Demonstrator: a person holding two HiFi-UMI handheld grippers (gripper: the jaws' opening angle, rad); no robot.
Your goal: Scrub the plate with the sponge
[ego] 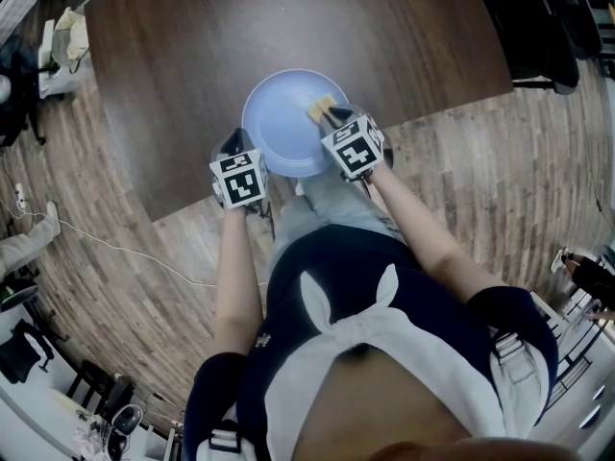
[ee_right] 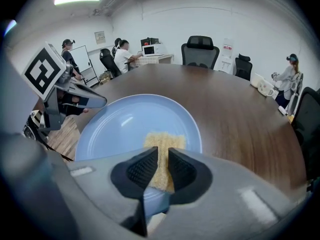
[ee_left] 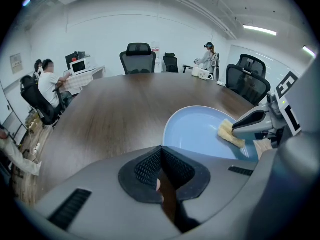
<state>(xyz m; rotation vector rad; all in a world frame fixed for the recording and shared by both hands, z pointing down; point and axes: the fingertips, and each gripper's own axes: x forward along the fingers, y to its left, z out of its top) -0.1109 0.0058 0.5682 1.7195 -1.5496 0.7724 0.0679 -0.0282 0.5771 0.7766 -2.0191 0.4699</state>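
Sponge [ee_right: 166,138] between right tongs [ee_right: 160,152] (on plate [ee_right: 112,126])

Yellow sponge [ee_right: 165,143] on pale-blue plate [ee_right: 115,124] (round, at table [ee_right: 240,109] edge).

Dark table [ego: 288,46] fills twelve o'clock on plank floor [ego: 480,161]; black chairs [ego: 543,32] stand at two o'clock, beside its edge.

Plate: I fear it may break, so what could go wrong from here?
The plate lies at the table edge, and the left gripper is shut beside it, not holding it; scrubbing could slide it off. The right gripper holds the sponge near the rim, where pressing might tip the plate.
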